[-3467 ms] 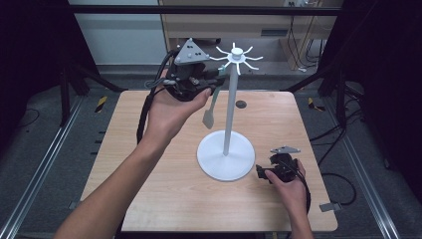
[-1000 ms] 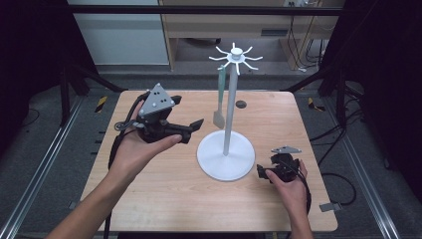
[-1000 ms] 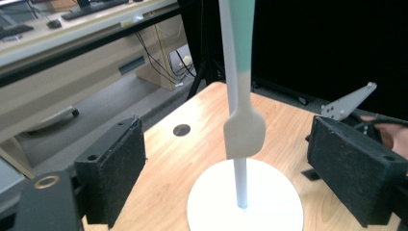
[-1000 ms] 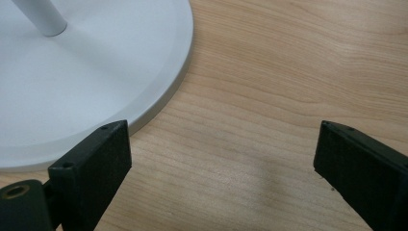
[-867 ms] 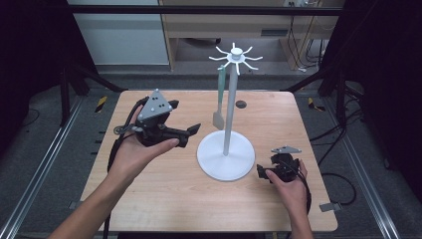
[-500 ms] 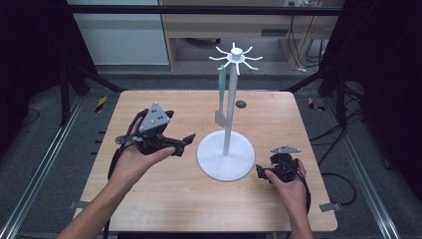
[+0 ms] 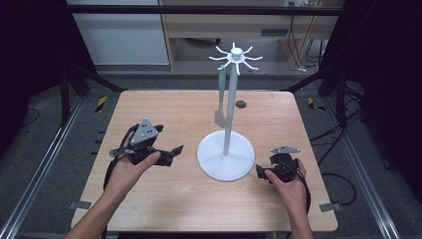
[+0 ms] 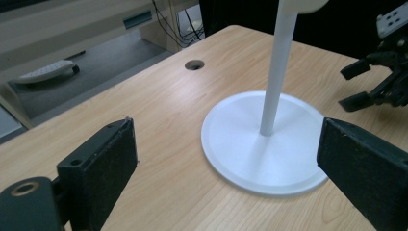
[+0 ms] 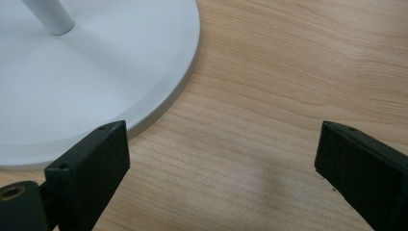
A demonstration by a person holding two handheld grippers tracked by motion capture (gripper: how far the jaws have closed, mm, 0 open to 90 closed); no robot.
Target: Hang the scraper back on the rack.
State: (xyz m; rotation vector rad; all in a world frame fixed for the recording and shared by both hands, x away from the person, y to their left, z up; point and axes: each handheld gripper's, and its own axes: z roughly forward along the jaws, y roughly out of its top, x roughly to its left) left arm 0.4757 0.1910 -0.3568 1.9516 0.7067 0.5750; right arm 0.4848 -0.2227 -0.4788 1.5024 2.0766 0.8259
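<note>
From the high view I see my left tool (image 7: pixel 169 153) released, low over the tabletop (image 7: pixel 164 107) left of the white stand (image 7: pixel 226 154); a grey spatula (image 7: pixel 220 99) hangs from its top hooks; my right tool (image 7: pixel 263 172) sits just right of the base. In the left gripper view, jaws wide apart, facing the stand's base (image 8: pixel 262 144); the other tool (image 8: pixel 380 82) beyond. In the right gripper view, jaws released, empty, the base rim (image 9: pixel 159 91) beside one jaw.

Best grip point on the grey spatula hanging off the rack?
Probably the thin handle of the grey spatula, mid-length, approached from the left gripper side. It hangs upright and free, with the white rack pole just beside it on the other side.
</note>
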